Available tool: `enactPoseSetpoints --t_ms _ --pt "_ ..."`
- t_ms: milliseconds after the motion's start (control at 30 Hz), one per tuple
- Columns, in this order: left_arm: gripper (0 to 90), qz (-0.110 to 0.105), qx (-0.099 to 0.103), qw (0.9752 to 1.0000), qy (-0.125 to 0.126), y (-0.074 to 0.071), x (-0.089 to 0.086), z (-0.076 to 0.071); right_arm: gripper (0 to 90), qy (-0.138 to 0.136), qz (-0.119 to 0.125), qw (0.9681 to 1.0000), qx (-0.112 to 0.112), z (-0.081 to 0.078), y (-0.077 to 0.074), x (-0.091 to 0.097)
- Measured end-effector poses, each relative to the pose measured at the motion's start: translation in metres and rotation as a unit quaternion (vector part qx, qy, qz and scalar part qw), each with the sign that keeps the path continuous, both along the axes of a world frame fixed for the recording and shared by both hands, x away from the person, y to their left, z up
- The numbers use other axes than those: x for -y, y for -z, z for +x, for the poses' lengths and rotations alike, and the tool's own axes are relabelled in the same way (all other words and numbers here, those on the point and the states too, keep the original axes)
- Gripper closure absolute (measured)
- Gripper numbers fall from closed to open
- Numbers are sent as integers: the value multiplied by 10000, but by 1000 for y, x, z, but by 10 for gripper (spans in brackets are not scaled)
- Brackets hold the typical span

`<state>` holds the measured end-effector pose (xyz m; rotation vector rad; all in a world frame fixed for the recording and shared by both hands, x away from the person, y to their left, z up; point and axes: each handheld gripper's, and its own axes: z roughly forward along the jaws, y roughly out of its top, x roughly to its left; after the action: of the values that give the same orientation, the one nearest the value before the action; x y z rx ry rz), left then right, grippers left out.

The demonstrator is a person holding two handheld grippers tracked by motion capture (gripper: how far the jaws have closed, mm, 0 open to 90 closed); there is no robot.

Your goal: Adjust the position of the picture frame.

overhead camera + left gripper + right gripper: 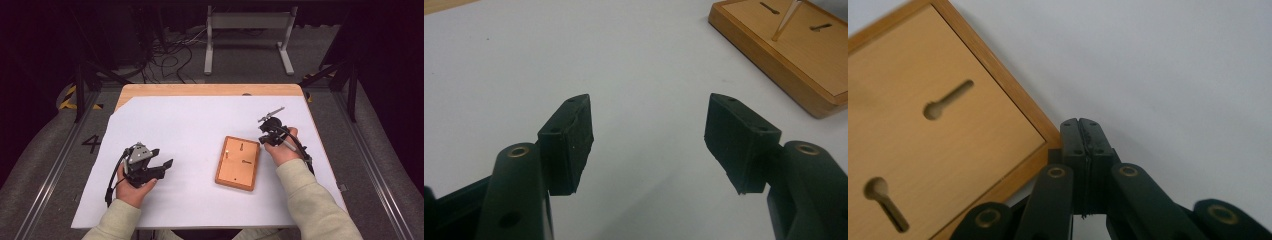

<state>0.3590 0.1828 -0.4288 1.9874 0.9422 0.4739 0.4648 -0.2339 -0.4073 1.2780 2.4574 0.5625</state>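
Observation:
A flat wooden board [238,162] with keyhole-shaped slots [948,100] lies on the white sheet, right of centre. A thin pale pin [785,20] stands tilted on the board [784,60]. My left gripper [164,156] rests low at the sheet's left, well apart from the board. Its jaws stand open with nothing between the pads [569,135], as the left gripper view [649,125] shows. My right gripper [263,137] hovers just off the board's far right corner. Its jaws are shut pad to pad [1083,130], with nothing visible between them, beside the board's edge [1013,95].
The white sheet [190,125] covers most of a wooden table [210,90]. Beyond the table a grey metal stand [247,22] and loose cables [170,55] lie on the floor. Dark frame legs [80,90] flank the table on both sides.

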Motion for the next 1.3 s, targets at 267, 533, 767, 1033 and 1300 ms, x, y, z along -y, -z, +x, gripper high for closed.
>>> enactPoseSetpoints --t_ms 267,533,767,1033,1300 --pt "363 -11 -19 10000 -25 1 2 -1 900 88 -269 9987 -431 1 11 0" --pt "363 15 -3 10000 3 1 1 0 900 125 -339 9981 -507 3 14 -3" --pt "363 -1 -17 10000 -16 1 1 0 900 -111 -138 9987 -469 9 16 -23" --pt "362 -37 -39 10000 -42 2 -3 1 900 -780 -103 9965 -279 26 19 -66" --pt "361 -63 -106 9999 -121 4 -8 4 900 -1550 181 9876 -179 35 18 -110"
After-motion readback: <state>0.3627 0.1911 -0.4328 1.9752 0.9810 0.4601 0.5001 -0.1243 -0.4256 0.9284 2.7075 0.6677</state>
